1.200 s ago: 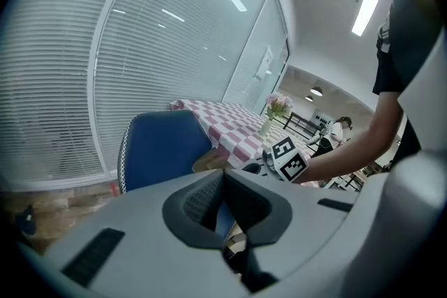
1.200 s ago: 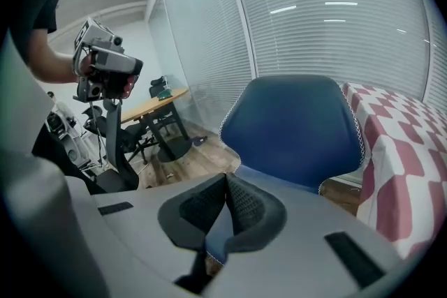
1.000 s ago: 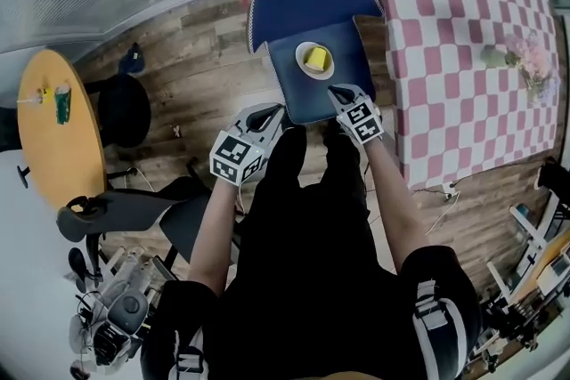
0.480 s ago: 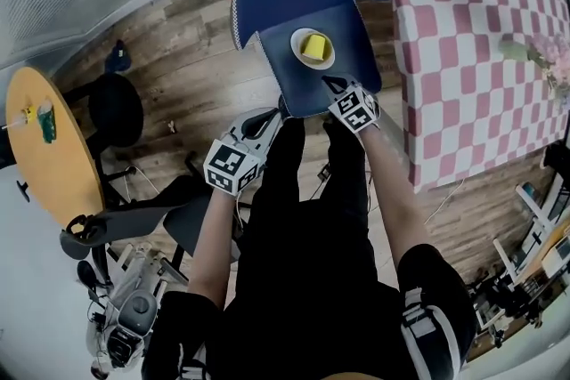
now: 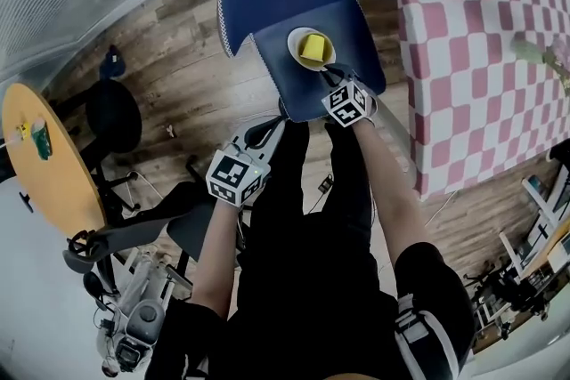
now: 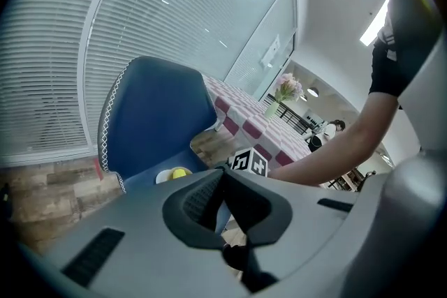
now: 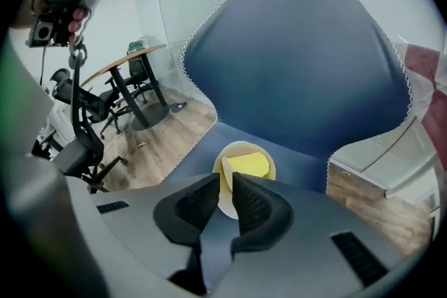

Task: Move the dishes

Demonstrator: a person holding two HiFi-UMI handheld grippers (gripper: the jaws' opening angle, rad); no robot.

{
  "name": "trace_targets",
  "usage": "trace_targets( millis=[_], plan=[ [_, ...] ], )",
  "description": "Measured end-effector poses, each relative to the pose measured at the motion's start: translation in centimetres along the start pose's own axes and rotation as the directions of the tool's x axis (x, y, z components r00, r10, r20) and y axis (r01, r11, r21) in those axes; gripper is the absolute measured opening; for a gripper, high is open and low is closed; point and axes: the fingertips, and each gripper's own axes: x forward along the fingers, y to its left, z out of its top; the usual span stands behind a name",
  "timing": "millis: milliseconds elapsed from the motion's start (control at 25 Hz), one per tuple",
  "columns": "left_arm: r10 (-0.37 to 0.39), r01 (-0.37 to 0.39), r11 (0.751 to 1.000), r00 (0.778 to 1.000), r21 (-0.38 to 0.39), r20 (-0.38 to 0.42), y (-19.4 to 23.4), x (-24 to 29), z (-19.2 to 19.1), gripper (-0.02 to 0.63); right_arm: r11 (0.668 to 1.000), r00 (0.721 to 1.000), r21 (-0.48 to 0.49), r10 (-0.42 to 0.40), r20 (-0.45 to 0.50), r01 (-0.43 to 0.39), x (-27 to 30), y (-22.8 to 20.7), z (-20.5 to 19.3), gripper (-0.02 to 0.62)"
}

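Little apart, just opening, right tongs (image 7: 225, 181) straddle plate rim (image 7: 227, 203); left tongs (image 6: 222, 174) closed.

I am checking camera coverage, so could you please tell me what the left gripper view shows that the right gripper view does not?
Only the left: the vase of flowers and the person's forearm. Only the right: the round wooden table and black office chairs. Both: the blue chair, the plate and the yellow cup.
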Motion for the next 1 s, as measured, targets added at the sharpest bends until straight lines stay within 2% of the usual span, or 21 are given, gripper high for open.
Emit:
trace_targets(
  millis=[160,440,680,880,1000],
  plan=[
    [-0.002,0.002,1.000,1.000,0.011,-0.007,1.0,0.7,-0.6,0.021,0.999,0.998,-0.024,-0.047,-0.029,0.046,2.2,-0.7,-1.0,0.092],
    [0.007,-0.006,1.000,1.000,0.019,-0.020,3.3,0.9,-1.6,0.021,0.993,0.987,-0.015,-0.116,-0.107,0.115,5.6,-1.7,-2.0,0.094],
    [0.003,-0.003,0.999,1.000,0.032,-0.011,4.2,1.4,-1.9,0.021,0.992,0.987,-0.046,-0.125,-0.103,0.121,7.2,-1.6,-1.6,0.095],
    [-0.008,0.009,0.999,1.000,0.046,-0.011,4.2,1.9,-1.9,0.021,0.989,0.982,-0.028,-0.146,-0.117,0.144,7.5,-2.2,-2.0,0.092],
    [-0.013,0.013,0.999,1.000,0.049,-0.012,4.1,1.8,-1.7,0.021,0.987,0.980,-0.028,-0.160,-0.120,0.158,7.1,-2.3,-1.9,0.064]
  ],
)
